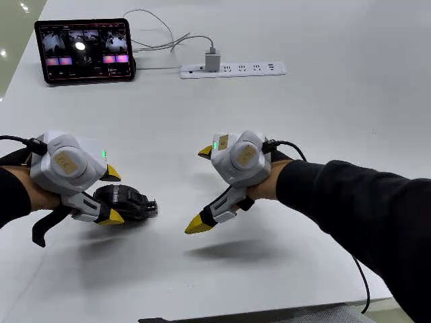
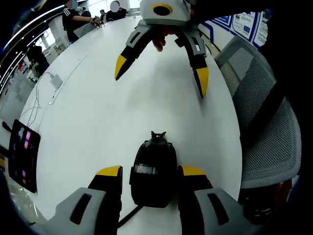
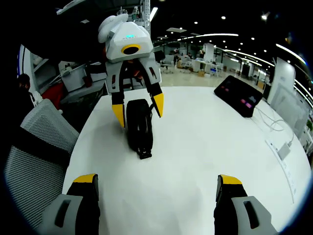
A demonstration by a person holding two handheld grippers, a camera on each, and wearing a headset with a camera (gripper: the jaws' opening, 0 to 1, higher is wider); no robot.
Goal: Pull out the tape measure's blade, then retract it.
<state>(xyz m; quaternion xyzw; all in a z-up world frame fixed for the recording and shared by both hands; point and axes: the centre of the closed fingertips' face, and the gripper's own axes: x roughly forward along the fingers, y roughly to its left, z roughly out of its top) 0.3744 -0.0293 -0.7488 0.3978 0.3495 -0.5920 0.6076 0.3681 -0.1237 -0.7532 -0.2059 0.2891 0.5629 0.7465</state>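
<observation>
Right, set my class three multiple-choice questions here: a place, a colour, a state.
1. Where is the tape measure? A) between the left gripper's jaws B) on the floor C) on a shelf
2. What colour are the jaw tips? A) red B) yellow C) green
3. The right gripper is: A) shut on the tape measure B) open and empty C) shut on a cable
Answers: 1 A, its black body sits between those jaws; 2 B, all four tips show yellow; 3 B, its jaws stand wide apart, nothing between.

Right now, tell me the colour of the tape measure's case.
Black tape measure, clearest in the left gripper view.
</observation>
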